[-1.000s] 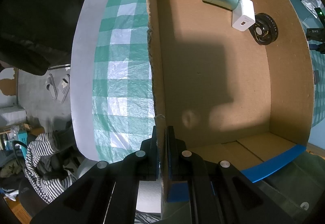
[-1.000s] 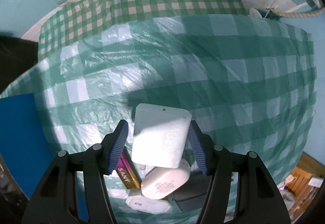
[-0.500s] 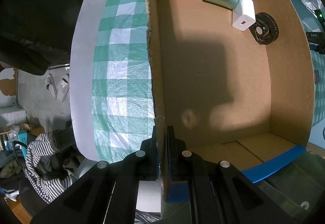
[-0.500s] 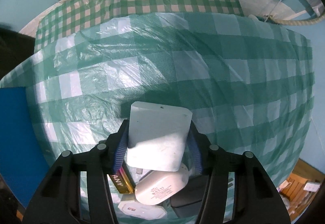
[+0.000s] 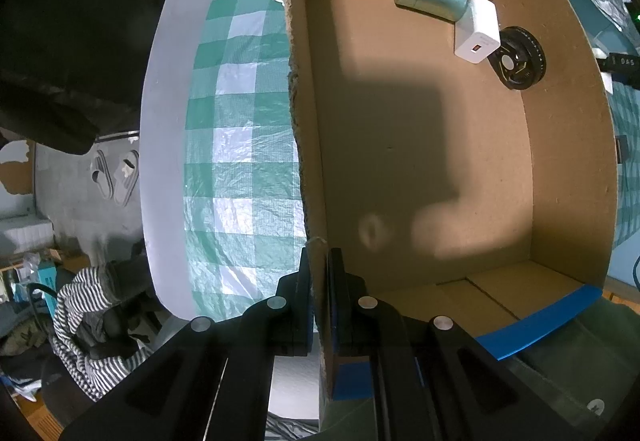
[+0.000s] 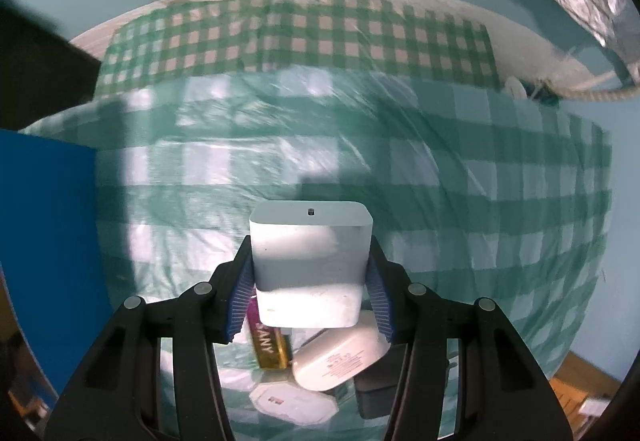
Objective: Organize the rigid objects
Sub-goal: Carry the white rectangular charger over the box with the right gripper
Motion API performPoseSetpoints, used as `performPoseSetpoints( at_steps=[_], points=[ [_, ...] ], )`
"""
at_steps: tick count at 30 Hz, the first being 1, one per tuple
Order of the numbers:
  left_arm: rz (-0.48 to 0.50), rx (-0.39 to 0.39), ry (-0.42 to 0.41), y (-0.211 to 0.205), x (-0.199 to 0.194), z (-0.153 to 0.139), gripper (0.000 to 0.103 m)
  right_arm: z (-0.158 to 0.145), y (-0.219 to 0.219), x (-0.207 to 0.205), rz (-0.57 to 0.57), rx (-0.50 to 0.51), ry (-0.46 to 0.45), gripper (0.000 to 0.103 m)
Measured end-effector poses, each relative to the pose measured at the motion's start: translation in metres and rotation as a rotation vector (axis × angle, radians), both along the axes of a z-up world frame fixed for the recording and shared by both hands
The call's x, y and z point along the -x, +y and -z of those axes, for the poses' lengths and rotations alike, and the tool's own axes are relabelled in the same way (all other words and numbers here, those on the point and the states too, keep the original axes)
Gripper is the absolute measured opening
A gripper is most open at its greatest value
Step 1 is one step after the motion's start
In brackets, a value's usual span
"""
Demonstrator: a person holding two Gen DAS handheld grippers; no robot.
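- Sitting between the blue pads of the right gripper (image 6: 310, 281), the white rounded block (image 6: 310, 261) is clamped on both sides, the jaws having just closed onto it.
- Its broad face is toward the camera, its end with a small dark dot pointing away along the fingers, over the checked cloth (image 6: 460, 201).
- Below it lie a white charger (image 6: 340, 361) and a battery (image 6: 268, 345).
- The left gripper (image 5: 318, 305) is pinched tight on the cardboard box (image 5: 568, 161) wall.
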State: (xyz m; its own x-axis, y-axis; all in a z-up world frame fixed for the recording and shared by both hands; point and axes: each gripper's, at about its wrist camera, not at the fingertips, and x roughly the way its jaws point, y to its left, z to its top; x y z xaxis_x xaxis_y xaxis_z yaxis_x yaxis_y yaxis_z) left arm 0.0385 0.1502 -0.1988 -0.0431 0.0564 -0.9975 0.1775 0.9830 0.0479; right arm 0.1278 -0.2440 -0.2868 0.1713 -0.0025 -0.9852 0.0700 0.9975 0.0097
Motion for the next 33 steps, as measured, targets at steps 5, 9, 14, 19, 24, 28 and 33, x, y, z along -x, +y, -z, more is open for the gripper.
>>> performPoseSetpoints(
  at_steps=[5,9,14,19,24,28,33],
  points=[
    [-0.003,0.005,0.001,0.0,0.0,-0.001,0.006,-0.018,0.017,0.002,-0.054,-0.007,-0.03,0.051],
    [0.001,0.005,0.003,-0.001,0.0,0.0,0.006,-0.036,0.034,0.003,-0.102,-0.014,-0.051,0.051],
    [0.005,0.004,0.002,-0.001,0.0,0.0,0.006,-0.061,0.055,0.006,-0.15,-0.047,-0.075,0.051],
    [0.006,0.003,0.0,-0.001,0.0,0.0,0.006,-0.08,0.076,0.006,-0.209,-0.061,-0.095,0.051],
    [0.005,0.005,-0.001,-0.001,0.0,0.0,0.006,-0.097,0.103,0.01,-0.285,-0.062,-0.114,0.051],
    [0.006,0.005,0.0,-0.001,0.0,0.001,0.006,-0.108,0.128,0.013,-0.364,-0.061,-0.126,0.051],
    [0.006,0.007,0.001,-0.001,0.0,0.002,0.006,-0.117,0.16,0.017,-0.458,-0.064,-0.137,0.051]
  ],
)
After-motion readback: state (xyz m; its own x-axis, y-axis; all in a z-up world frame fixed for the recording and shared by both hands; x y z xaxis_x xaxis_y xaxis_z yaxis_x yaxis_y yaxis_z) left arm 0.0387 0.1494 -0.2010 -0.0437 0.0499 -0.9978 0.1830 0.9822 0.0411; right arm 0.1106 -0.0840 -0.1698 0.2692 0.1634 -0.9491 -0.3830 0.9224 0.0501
